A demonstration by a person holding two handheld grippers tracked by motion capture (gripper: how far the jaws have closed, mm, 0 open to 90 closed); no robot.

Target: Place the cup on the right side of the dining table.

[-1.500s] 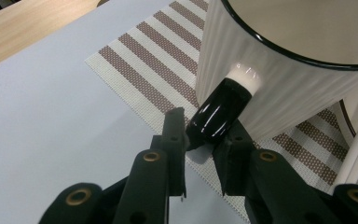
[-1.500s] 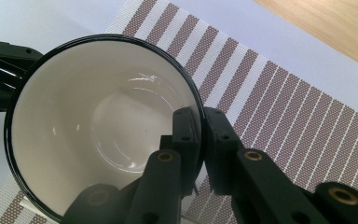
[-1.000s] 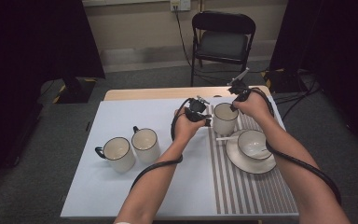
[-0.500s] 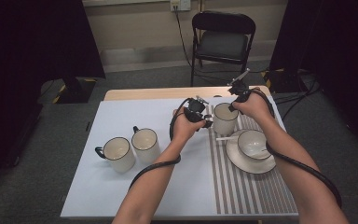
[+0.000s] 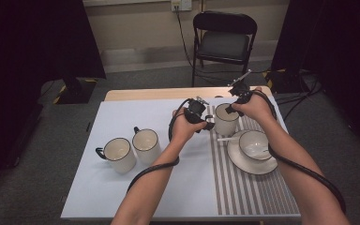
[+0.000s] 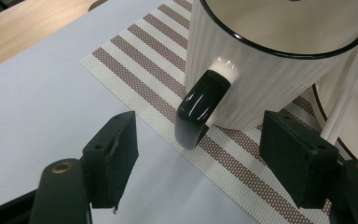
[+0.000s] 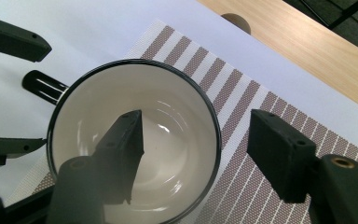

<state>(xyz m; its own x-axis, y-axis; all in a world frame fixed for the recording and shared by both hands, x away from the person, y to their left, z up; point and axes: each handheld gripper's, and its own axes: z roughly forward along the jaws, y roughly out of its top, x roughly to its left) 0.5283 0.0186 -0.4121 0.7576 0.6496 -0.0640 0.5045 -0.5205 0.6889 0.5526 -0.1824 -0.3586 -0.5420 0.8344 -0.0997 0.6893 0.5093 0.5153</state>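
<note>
No readable text, labels, brands, numbers or signs in any view. Mugs, saucer, striped mat and table cover are all unmarked; the wall outlet at the top centre of the high view is too small to read.

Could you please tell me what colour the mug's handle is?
Glossy black, on a white ribbed mug; the handle shows best in the left gripper view.

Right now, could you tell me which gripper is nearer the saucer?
Right. The right gripper straddles the mug rim just behind the saucer; the left gripper sits beyond the mug's handle.
</note>
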